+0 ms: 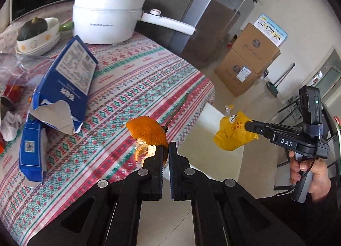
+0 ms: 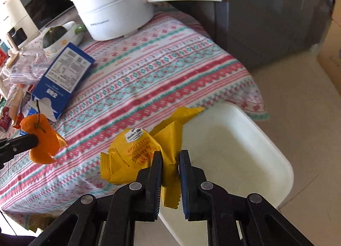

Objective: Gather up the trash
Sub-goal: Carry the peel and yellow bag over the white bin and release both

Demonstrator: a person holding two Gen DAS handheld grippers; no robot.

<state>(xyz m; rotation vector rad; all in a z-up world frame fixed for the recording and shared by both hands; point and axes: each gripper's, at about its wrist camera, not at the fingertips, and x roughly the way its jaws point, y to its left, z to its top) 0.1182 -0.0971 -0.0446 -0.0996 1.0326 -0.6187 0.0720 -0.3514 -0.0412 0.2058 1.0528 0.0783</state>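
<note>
Peel grip looks sketchy: your left gripper [image 1: 166,150] pinches only the orange peel's [image 1: 147,129] edge, so a jolt could drop it. Right gripper [image 2: 170,160] clamps the yellow wrapper [image 2: 130,156], lower centre, beside the white bin [image 2: 277,160].

Glossy yellow plastic wrapper [image 2: 132,156], woven patterned tablecloth [image 2: 162,79]
</note>
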